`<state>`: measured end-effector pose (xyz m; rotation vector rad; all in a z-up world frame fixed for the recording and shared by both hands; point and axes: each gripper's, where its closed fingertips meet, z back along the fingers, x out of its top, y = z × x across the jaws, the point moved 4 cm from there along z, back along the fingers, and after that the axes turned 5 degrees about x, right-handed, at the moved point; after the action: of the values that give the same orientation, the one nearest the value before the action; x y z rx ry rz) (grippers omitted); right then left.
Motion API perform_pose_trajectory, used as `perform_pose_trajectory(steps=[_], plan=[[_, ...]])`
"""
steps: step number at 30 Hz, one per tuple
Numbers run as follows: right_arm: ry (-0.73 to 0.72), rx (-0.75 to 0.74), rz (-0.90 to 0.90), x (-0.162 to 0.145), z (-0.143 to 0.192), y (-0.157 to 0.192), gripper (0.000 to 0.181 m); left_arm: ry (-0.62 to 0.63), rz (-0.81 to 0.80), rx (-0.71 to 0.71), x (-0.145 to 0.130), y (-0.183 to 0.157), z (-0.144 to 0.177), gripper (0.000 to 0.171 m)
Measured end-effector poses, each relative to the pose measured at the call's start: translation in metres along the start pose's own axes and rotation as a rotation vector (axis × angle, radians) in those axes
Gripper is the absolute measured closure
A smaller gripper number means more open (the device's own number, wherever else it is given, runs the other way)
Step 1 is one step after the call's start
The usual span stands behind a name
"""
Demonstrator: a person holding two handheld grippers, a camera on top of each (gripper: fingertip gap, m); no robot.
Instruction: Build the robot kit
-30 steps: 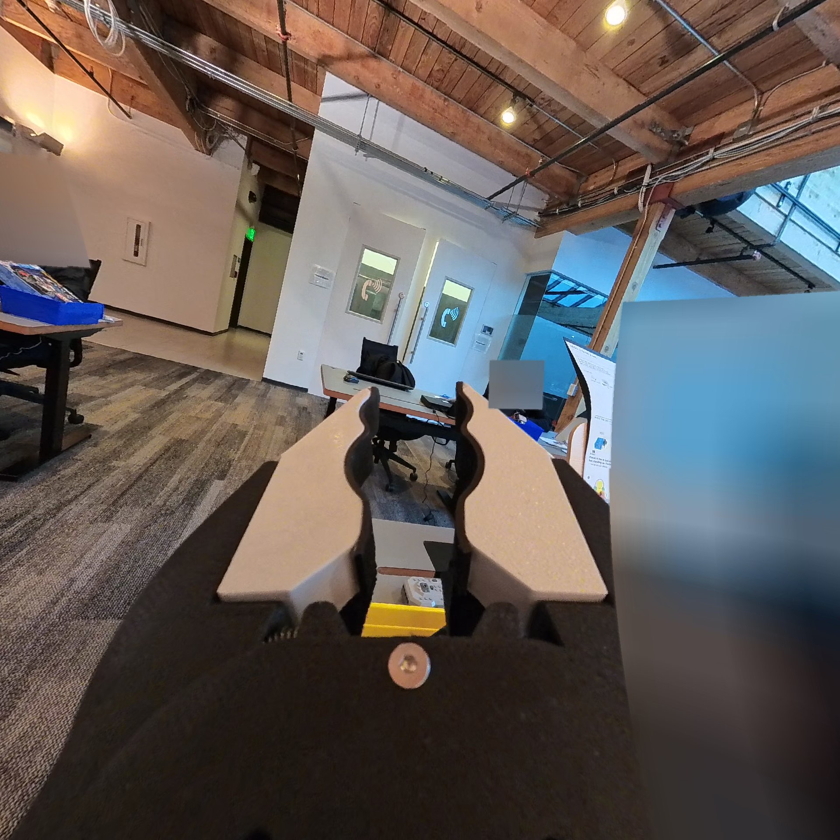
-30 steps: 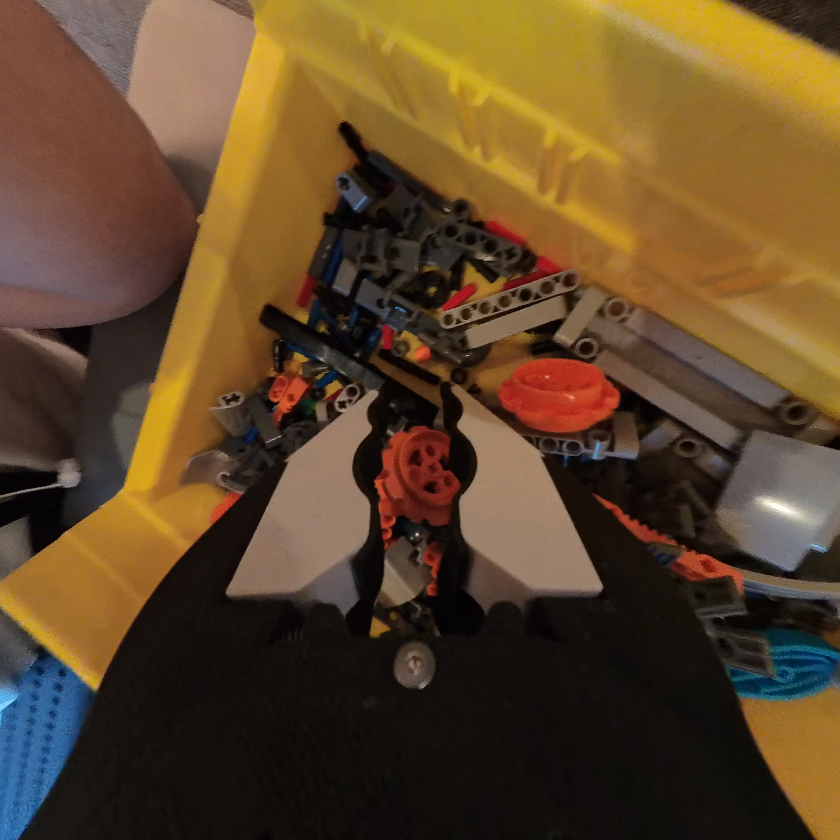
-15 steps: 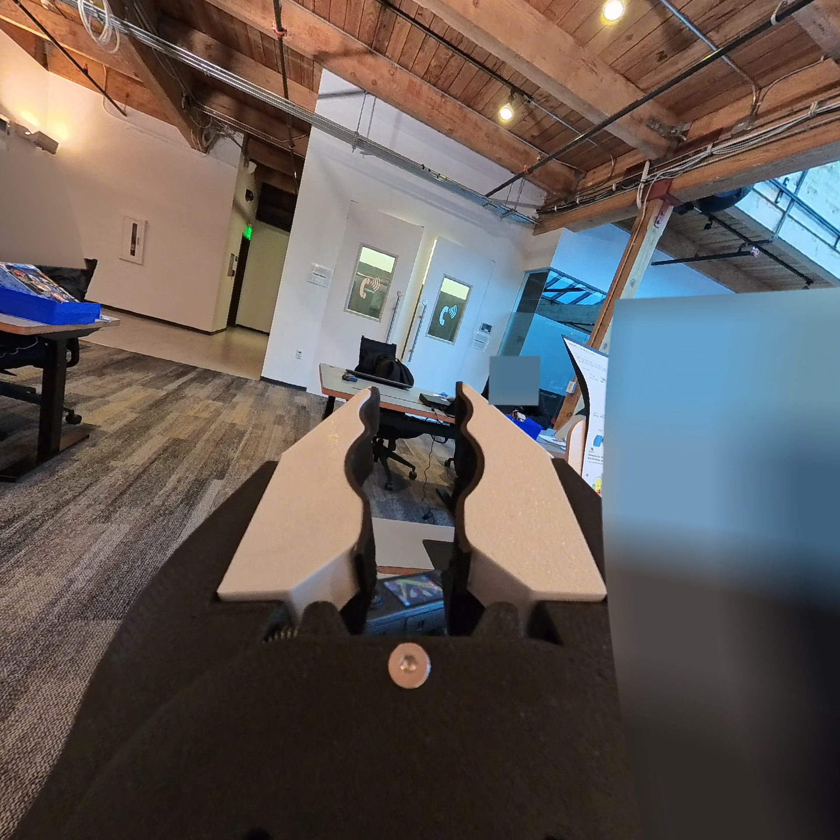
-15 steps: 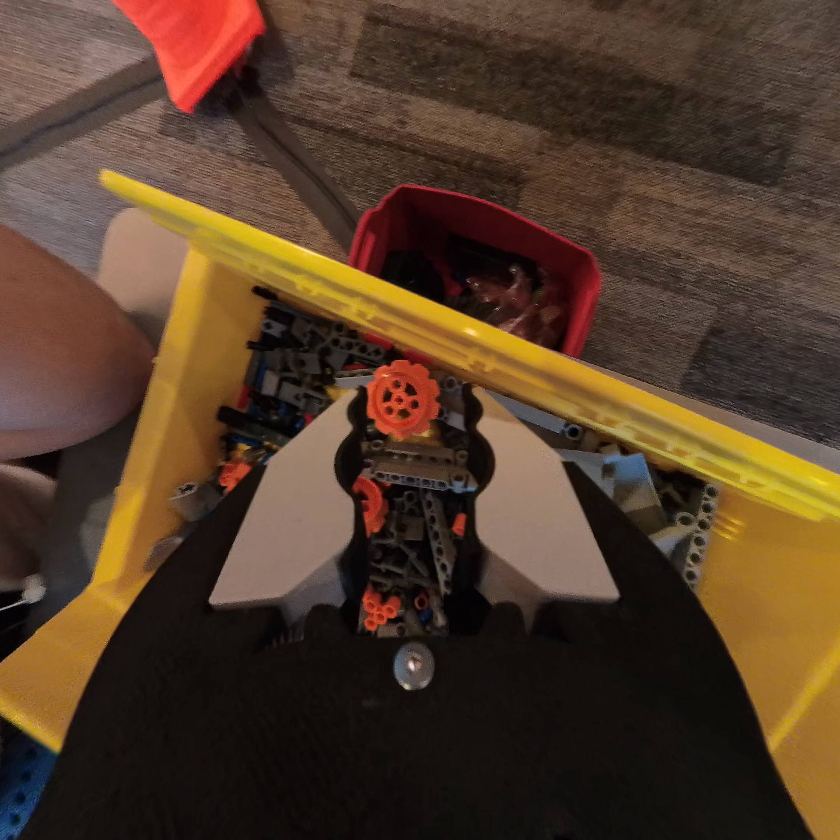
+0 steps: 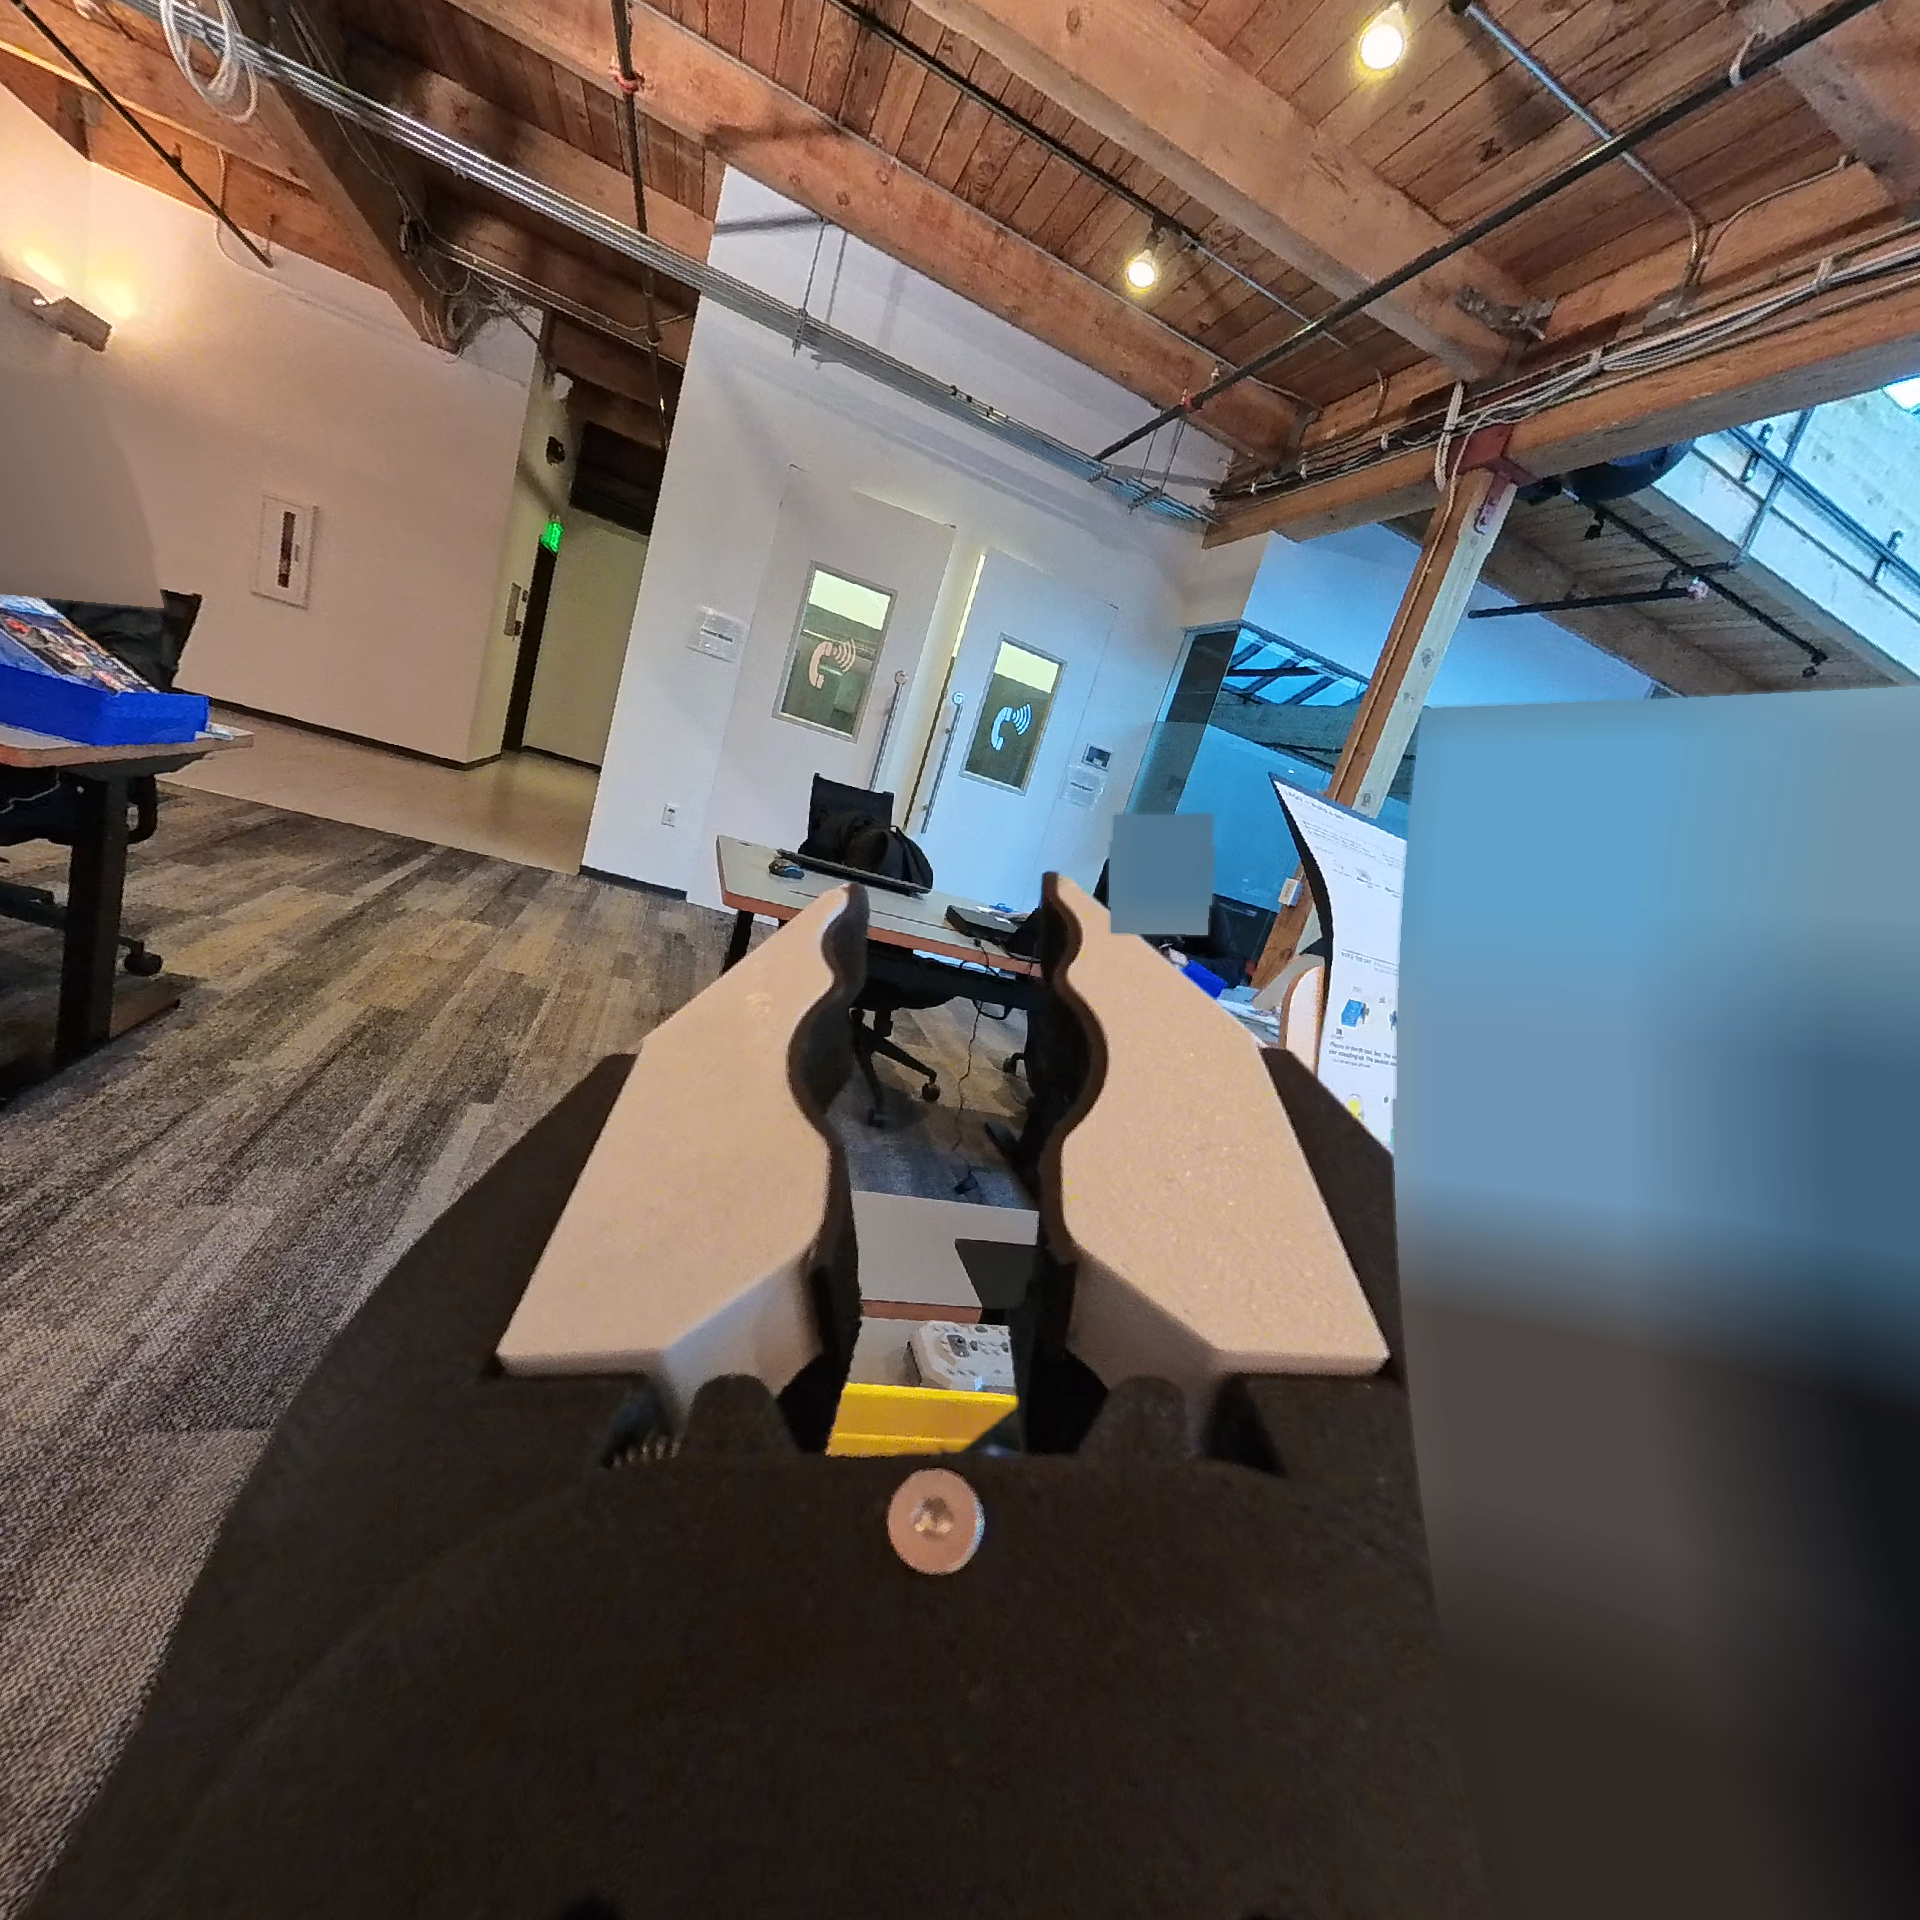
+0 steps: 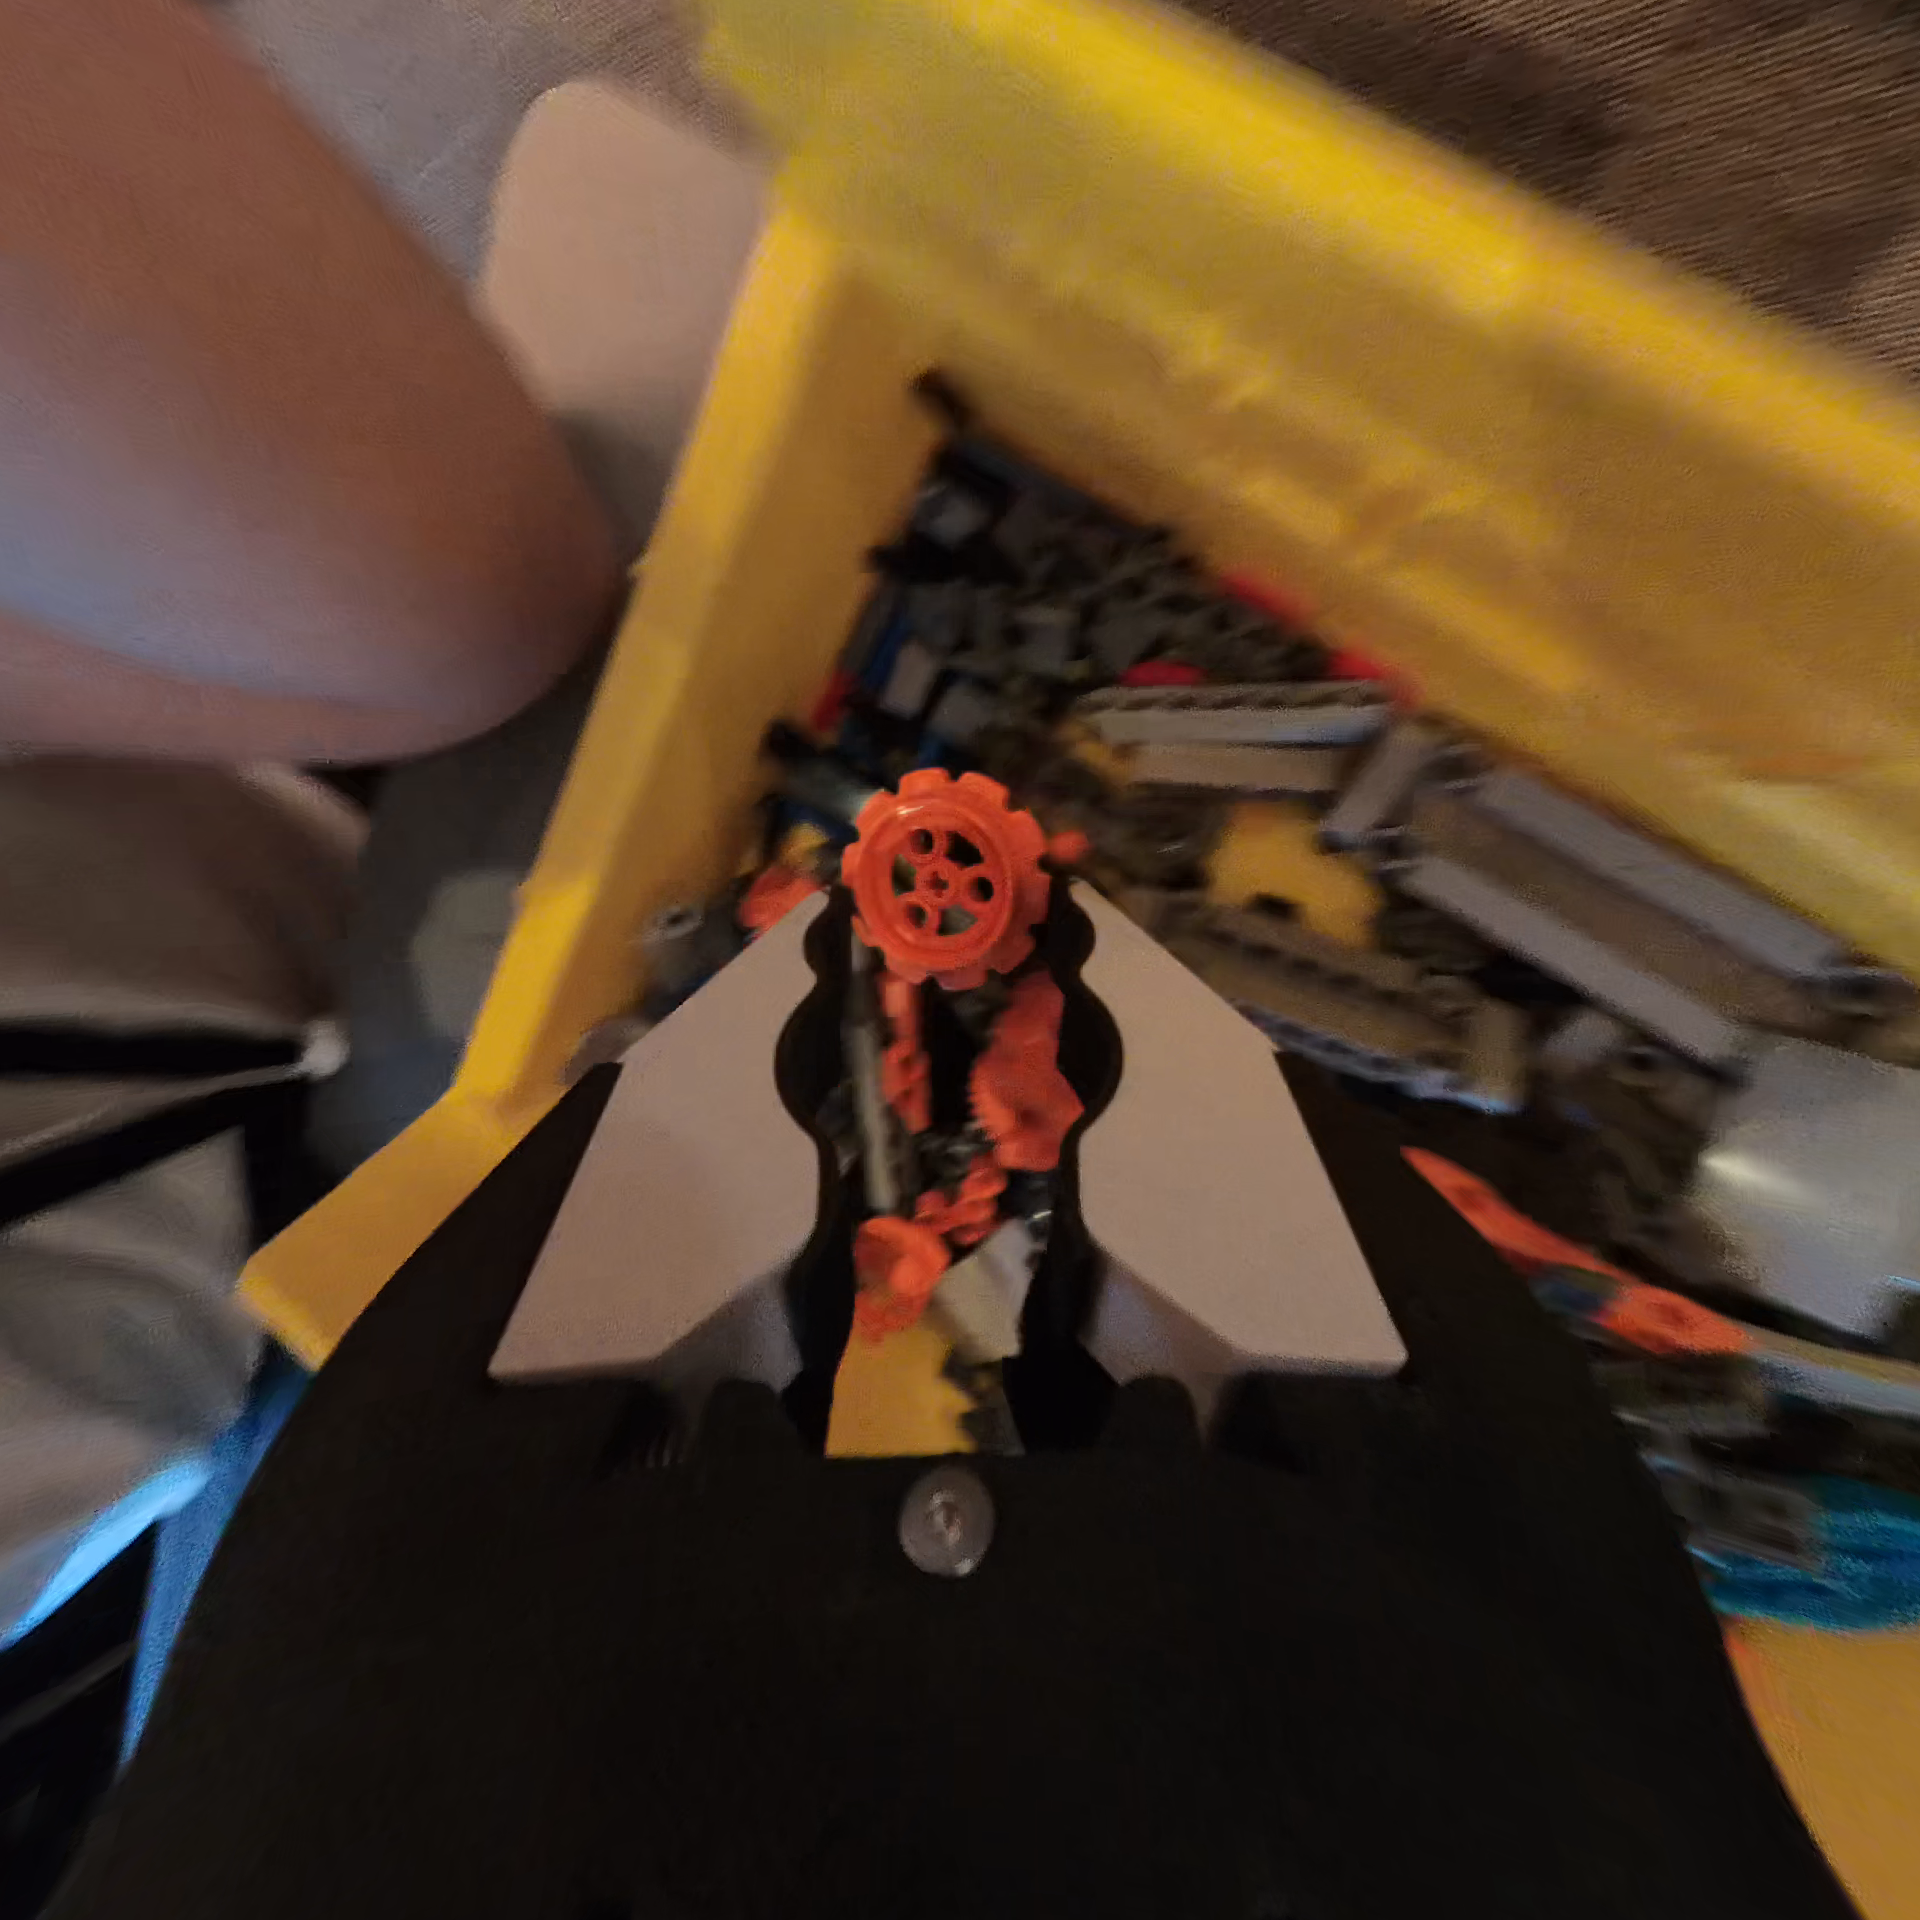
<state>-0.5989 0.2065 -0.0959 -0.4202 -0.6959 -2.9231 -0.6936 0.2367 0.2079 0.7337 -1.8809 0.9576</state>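
Note:
My right gripper (image 6: 948, 899) is shut on an orange toothed wheel (image 6: 940, 878), pinched at the fingertips. It hangs over a yellow bin (image 6: 665, 790) filled with several grey, black and orange building pieces (image 6: 1299, 748); the background is motion-blurred. My left gripper (image 5: 951, 899) is open and empty, held level and pointing out across an office room. A bit of the yellow bin (image 5: 914, 1418) shows low between its fingers.
A person's bare limb (image 6: 260, 468) lies close to the bin's left wall. A teal piece (image 6: 1849, 1569) lies at the right. In the left wrist view, a desk with a chair (image 5: 862, 894) stands ahead, a blue box (image 5: 94, 707) on a table at left, grey carpet (image 5: 260, 1091) between. One gripper's finger ends stand about 35 centimeters off the other's.
The right gripper closed on the orange wheel in the pile, lifted it above the bin rim, and now swings back over the bin's contents. The left gripper barely moved.

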Motion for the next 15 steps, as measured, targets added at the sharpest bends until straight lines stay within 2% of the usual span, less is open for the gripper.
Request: perform_pose_trajectory(steps=[4, 7, 9, 12, 15], plan=[[0.090, 0.066, 0.038, -0.020, -0.010, 0.019, 0.139, -0.009, 0.003, 0.000, 0.002, 0.000, 0.002, 0.141], [-0.002, 0.095, 0.068, -0.004, -0.001, 0.016, 0.130, -0.010, -0.001, -0.001, 0.002, -0.001, 0.002, 0.141], [-0.079, 0.064, 0.292, 0.010, 0.009, 0.008, 0.131, -0.007, -0.003, -0.003, 0.001, -0.002, 0.001, 0.141], [-0.072, -0.150, 0.739, 0.014, 0.012, -0.014, 0.137, -0.003, -0.007, -0.002, 0.000, -0.002, 0.000, 0.141], [0.049, -0.256, 0.901, 0.015, 0.004, -0.032, 0.147, -0.001, -0.005, -0.003, 0.000, -0.002, -0.001, 0.141]])
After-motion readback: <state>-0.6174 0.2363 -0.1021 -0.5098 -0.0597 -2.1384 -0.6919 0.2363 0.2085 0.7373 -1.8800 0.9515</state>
